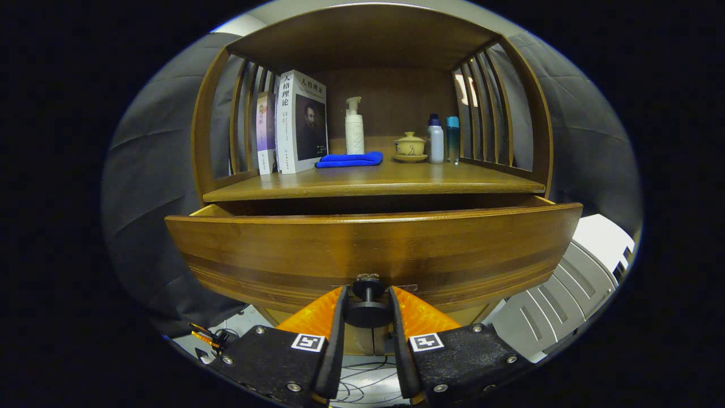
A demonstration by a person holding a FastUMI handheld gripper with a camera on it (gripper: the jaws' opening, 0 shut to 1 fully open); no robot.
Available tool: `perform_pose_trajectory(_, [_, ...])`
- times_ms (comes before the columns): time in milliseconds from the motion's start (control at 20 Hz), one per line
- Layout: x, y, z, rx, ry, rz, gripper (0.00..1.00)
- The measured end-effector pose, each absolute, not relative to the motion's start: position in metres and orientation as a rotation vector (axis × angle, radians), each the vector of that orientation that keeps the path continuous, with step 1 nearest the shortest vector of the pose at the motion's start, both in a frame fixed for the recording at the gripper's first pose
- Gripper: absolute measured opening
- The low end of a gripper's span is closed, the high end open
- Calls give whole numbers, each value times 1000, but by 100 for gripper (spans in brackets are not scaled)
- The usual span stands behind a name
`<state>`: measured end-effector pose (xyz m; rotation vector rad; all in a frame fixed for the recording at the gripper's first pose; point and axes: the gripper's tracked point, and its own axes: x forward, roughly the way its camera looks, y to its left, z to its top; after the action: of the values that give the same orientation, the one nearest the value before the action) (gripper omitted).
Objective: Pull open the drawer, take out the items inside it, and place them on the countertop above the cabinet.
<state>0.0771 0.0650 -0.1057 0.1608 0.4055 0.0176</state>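
The gripper (367, 303) has its jaws closed on the dark knob (367, 306) of the drawer (374, 255), which stands partly pulled out just ahead of them. Beyond and above, the table (374, 181) carries two books (294, 127), a blue cloth (350, 160), a pump bottle (354, 127), a lidded cup (410, 146) and two small bottles (442, 139)

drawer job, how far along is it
Done: the drawer is pulled partly out below the countertop. In hand: the claw is shut on the knob, both fingers pressing it. Left: taking out whatever is inside, which the drawer front hides, and setting it on the countertop.
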Motion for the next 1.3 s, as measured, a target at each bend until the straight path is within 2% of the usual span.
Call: perform_pose_trajectory(1300, [-52, 73, -106, 134, 483, 26, 40])
